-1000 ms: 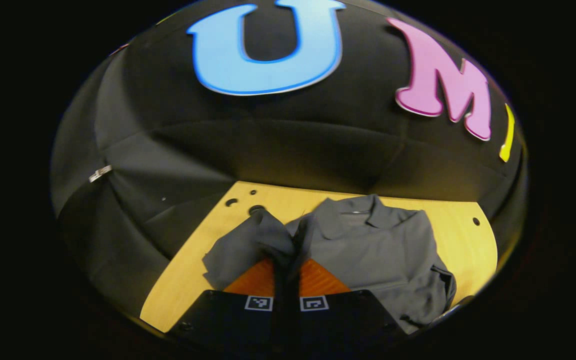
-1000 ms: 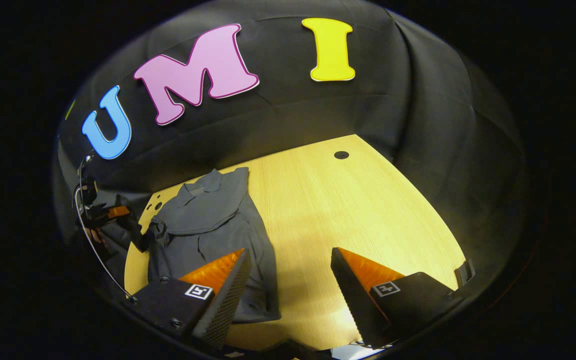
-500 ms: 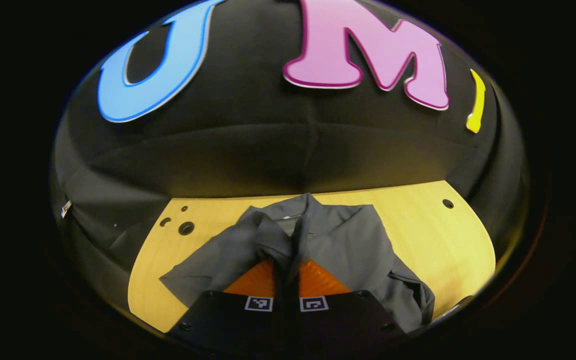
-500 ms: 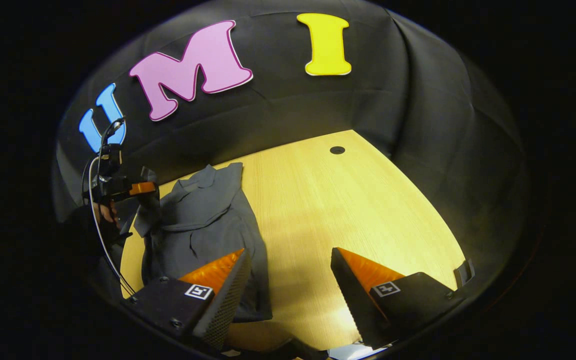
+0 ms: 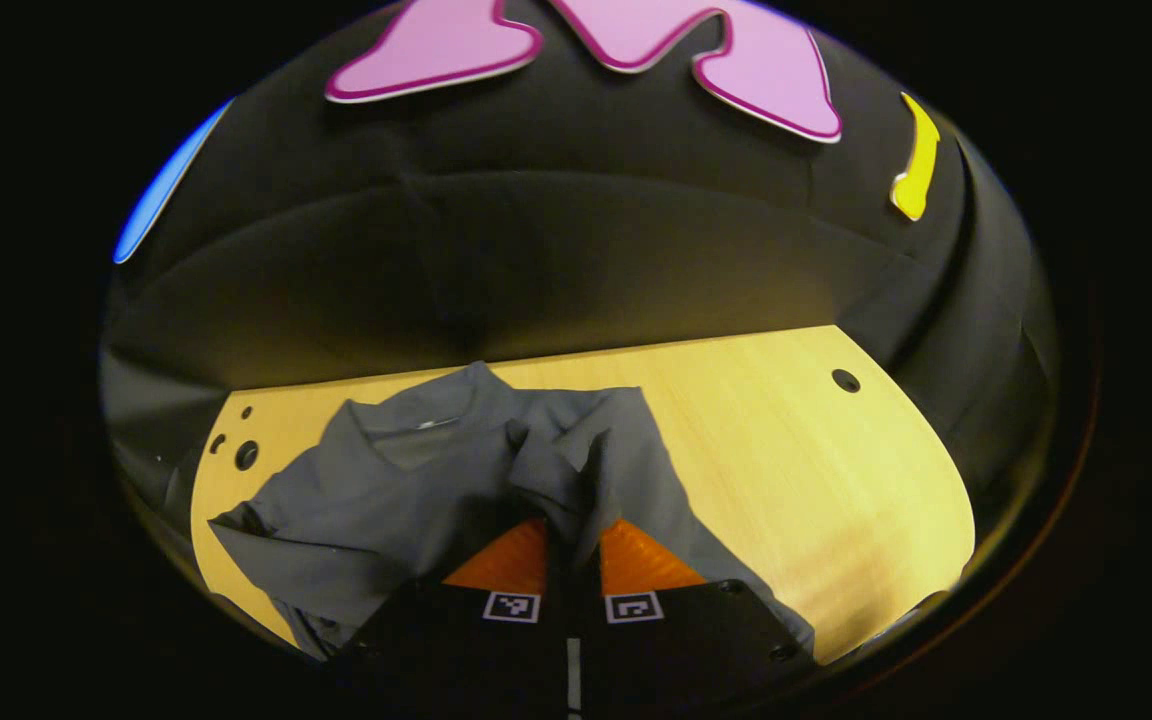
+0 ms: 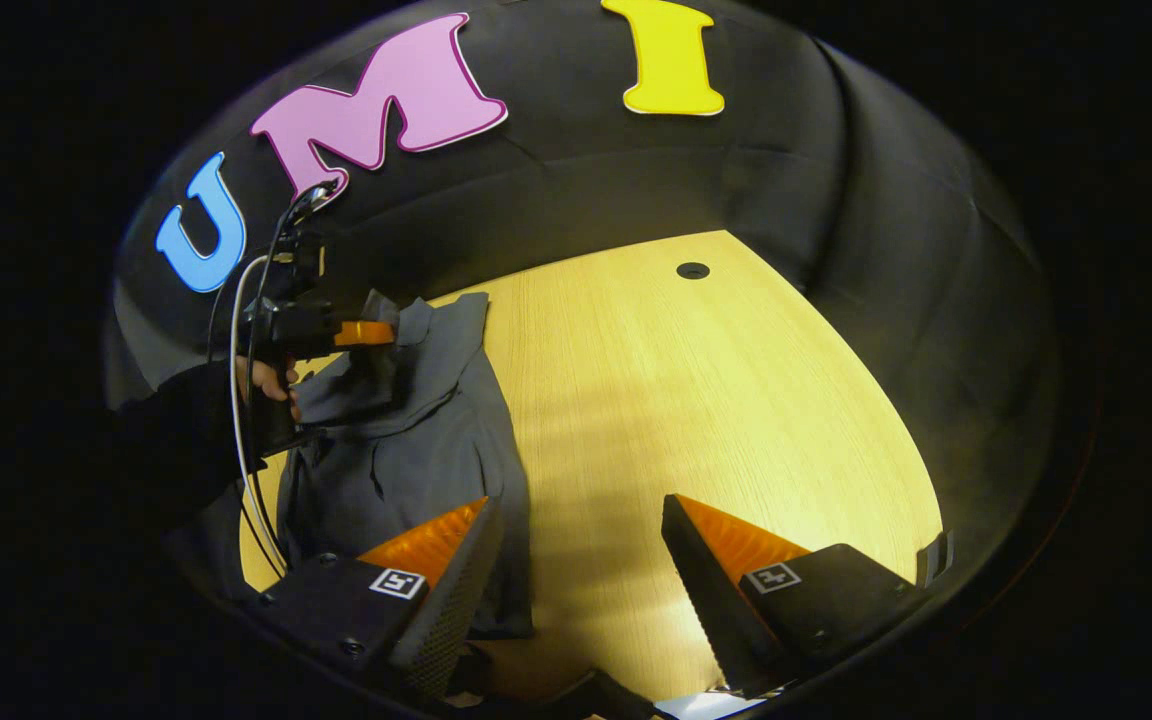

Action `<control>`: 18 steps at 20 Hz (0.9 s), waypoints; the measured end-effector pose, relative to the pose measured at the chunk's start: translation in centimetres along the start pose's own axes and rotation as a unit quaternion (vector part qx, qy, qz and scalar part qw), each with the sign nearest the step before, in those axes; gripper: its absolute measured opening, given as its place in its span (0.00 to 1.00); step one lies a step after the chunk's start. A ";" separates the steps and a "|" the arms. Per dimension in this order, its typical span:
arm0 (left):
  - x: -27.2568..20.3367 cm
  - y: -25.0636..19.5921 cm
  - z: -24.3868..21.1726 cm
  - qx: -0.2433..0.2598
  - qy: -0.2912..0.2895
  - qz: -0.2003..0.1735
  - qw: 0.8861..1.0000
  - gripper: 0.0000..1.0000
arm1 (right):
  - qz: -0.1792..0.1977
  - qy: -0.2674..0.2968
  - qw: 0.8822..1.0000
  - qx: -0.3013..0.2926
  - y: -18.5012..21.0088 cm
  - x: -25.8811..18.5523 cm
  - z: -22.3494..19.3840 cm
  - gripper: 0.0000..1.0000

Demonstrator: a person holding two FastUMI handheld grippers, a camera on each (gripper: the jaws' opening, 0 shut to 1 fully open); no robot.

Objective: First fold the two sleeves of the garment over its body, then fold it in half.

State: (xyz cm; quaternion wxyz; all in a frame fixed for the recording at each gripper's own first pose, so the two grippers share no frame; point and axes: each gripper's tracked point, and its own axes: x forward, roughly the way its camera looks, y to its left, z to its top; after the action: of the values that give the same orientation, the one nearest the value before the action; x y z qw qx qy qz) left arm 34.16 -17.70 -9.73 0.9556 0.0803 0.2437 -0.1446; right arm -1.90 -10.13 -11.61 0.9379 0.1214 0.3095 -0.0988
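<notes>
garment (image 6: pixel 406 440) on table (image 6: pixel 696 400), at its left part | left gripper (image 5: pixel 573 520) above garment, sleeve (image 5: pixel 561 470) pinched between fingers | right gripper (image 6: pixel 576 560) over table, right of garment

Dim booth, light falls from above onto the wooden table (image 6: pixel 696 400), brightest mid-table w/ mild glare in both views. Table edges fade to dark, esp. near side. Grey shirt (image 5: pixel 416 480) reads flat, folds softly shadowed. Strong fisheye bend at the rims; table edge curves. Slight softness overall, no obvious motion blur.
</notes>
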 end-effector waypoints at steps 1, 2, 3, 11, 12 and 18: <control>0.5 -0.7 0.0 0.009 0.002 -0.003 1.000 0.10 | 0.000 0.002 1.000 -0.001 -0.2 0.3 0.0 0.99; 0.9 -1.2 0.0 0.017 0.003 -0.007 1.000 0.11 | 0.000 0.005 1.000 0.000 -0.3 0.6 0.1 0.99; 1.0 -1.8 0.1 0.022 0.002 -0.012 1.000 0.16 | -0.001 0.007 1.000 0.000 -0.5 1.0 0.3 0.99; -2.0 -2.0 1.8 -0.006 -0.037 -0.038 0.999 0.96 | 0.033 0.010 0.999 -0.007 1.6 1.8 0.5 0.99; -3.1 -1.1 1.9 -0.014 -0.043 -0.029 0.999 0.98 | 0.040 0.011 0.999 -0.012 2.3 2.0 0.5 0.99; -11.0 5.4 -1.8 -0.085 -0.065 -0.003 0.994 0.98 | 0.075 0.033 0.995 -0.048 6.3 2.6 -1.4 0.99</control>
State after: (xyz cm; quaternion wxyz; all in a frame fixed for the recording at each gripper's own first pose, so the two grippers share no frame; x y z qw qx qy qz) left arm 25.80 -9.52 -5.48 0.9723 -0.0112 0.1928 -0.1313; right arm 0.99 -4.01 -13.25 0.9366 0.1018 0.3352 -0.0094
